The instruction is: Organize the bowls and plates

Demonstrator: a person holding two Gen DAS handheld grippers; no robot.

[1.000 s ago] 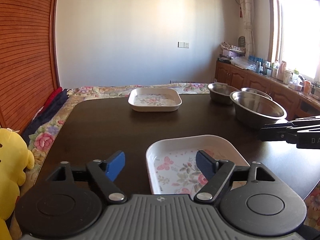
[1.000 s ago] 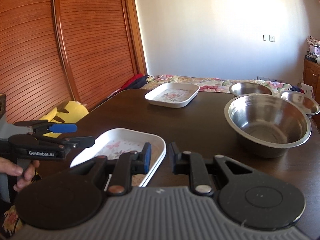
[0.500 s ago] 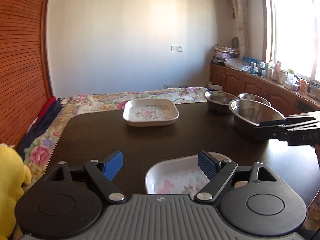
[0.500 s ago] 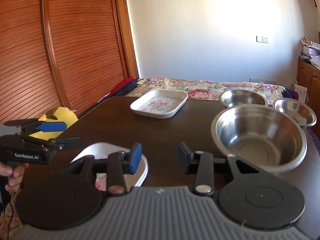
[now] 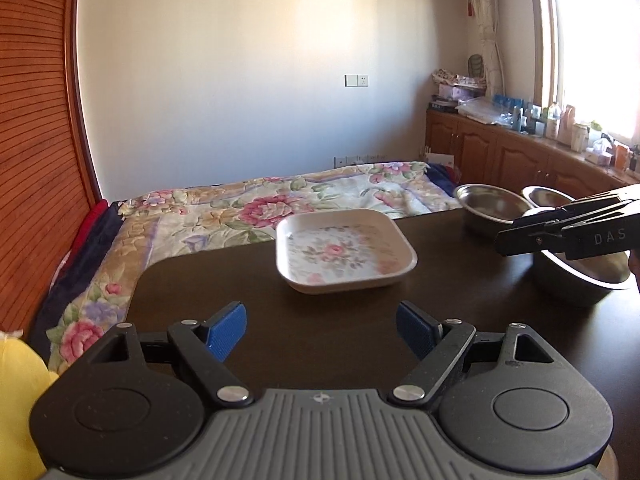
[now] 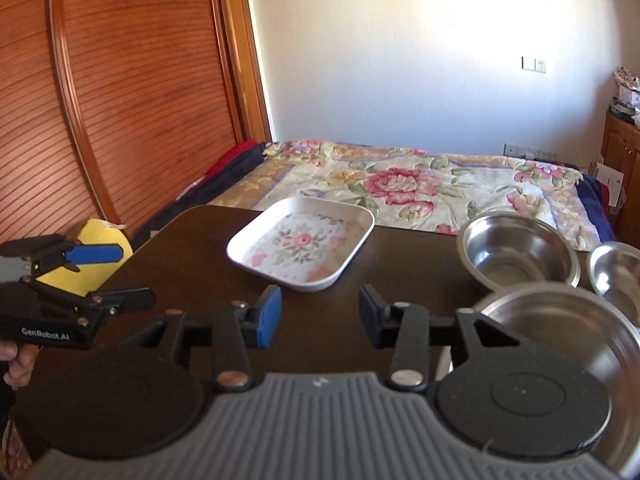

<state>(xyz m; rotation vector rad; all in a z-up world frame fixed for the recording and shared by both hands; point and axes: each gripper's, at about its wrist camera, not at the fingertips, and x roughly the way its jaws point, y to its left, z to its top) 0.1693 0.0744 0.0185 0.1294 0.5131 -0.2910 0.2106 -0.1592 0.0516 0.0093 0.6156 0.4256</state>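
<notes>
On the dark brown wooden table [image 5: 320, 344] a white square melamine plate with a pink floral print [image 5: 345, 254] sits near the far edge, beside the bed with its flowered quilt [image 5: 280, 204]. To its right stand three stainless steel bowls: a medium bowl [image 6: 520, 254] at the back, a small bowl [image 6: 618, 266] at the far right, and a large bowl [image 6: 560, 344] nearest the camera, just beside the other two.

The left gripper [image 5: 322, 330], with blue finger pads, hovers above bare table short of the plate, its jaws spread wide and holding nothing. The right gripper [image 6: 320, 314] hangs over the table between the plate and the large bowl, its jaws likewise apart and empty. A hand [image 6: 18, 364] grips the left tool's handle at the picture's left edge.
</notes>
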